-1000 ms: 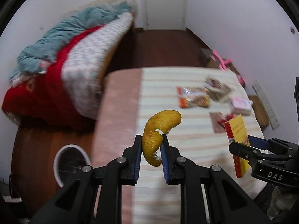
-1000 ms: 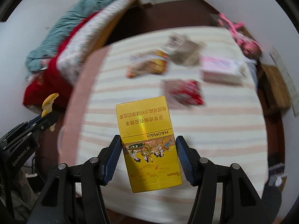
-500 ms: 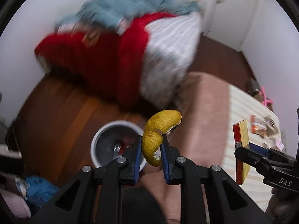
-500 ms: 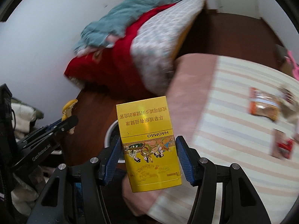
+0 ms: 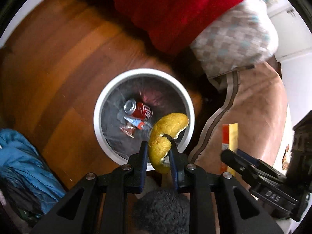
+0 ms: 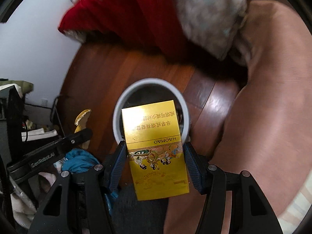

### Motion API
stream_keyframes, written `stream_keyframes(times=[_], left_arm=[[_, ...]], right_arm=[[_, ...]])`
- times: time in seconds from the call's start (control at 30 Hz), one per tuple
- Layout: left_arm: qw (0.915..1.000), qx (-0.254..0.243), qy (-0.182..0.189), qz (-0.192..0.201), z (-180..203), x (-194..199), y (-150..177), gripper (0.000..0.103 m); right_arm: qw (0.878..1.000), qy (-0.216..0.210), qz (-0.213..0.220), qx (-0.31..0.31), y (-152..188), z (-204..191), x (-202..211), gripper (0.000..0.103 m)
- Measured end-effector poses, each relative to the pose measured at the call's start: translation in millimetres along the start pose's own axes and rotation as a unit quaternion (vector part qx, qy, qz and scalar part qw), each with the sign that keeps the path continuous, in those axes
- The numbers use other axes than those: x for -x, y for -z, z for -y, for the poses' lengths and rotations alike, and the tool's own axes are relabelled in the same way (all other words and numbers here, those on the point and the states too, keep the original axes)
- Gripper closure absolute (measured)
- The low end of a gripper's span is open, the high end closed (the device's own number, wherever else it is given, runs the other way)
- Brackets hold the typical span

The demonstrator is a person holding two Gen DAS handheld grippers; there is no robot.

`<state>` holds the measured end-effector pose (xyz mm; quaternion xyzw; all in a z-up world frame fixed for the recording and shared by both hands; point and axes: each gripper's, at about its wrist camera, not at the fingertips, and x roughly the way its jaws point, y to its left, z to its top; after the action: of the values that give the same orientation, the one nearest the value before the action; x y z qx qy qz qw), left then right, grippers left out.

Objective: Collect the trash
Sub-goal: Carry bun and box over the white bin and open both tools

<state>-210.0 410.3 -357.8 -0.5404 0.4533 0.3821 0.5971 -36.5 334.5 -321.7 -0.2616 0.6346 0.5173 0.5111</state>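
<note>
held a curled yellow citrus peel pinched in the left gripper, jaws nearly closed on its lower lobe, upper lobe curling up and right. hung steeply downward over the near-right rim of the round white trash bin, which stood on the wooden floor beside the bed edge. showed a red soda can and wrappers already inside. clamped a yellow cigarette box across its width in the right gripper, long axis pointing away toward the bin, top end overlapping the opening from the near side. looked like both were poised to drop; left one seemed more squarely over the opening.
</note>
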Motion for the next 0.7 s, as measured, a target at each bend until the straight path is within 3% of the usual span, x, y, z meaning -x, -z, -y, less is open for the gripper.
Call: stream_keyframes(times=[0.07, 0.1, 0.17, 0.2, 0.23, 0.33, 0.43, 0.6, 0.7], left_arm=[[0.9999, 0.014, 0.001, -0.004, -4, -6, -3, 0.082], [0.9997, 0.023, -0.001, -0.005, -8, -9, -4, 0.077], [0.9995, 0.032, -0.001, -0.003, -14, -7, -1, 0.049], [0.9993, 0.036, -0.001, 0.002, -17, -5, -3, 0.022], [0.9992, 0.039, -0.006, 0.01, -19, -3, -2, 0.01], [0.9982, 0.042, -0.036, 0.025, -27, 6, 2, 0.009], [0.9944, 0.032, -0.082, 0.059, -29, 17, 12, 0.005], [0.9838, 0.007, -0.15, 0.099, -25, 29, 31, 0.005], [0.9785, 0.0, -0.17, 0.117, -21, 34, 42, 0.005]], right_arm=[[1.0, 0.004, -0.017, -0.008, -8, 1, -23, 0.042], [1.0, 0.005, -0.023, -0.011, -12, 2, -32, 0.042], [0.999, 0.008, -0.034, -0.017, -17, 5, -47, 0.042], [0.999, 0.009, -0.04, -0.019, -21, 5, -55, 0.042], [0.999, 0.01, -0.044, -0.018, -23, 4, -61, 0.042], [0.998, 0.004, -0.056, -0.026, -35, 5, -79, 0.04], [0.998, -0.008, -0.059, -0.033, -39, 6, -87, 0.004], [0.999, 0.009, -0.052, -0.004, -37, 0, -82, 0.0], [0.998, 0.04, -0.047, 0.019, -29, -5, -72, 0.0]])
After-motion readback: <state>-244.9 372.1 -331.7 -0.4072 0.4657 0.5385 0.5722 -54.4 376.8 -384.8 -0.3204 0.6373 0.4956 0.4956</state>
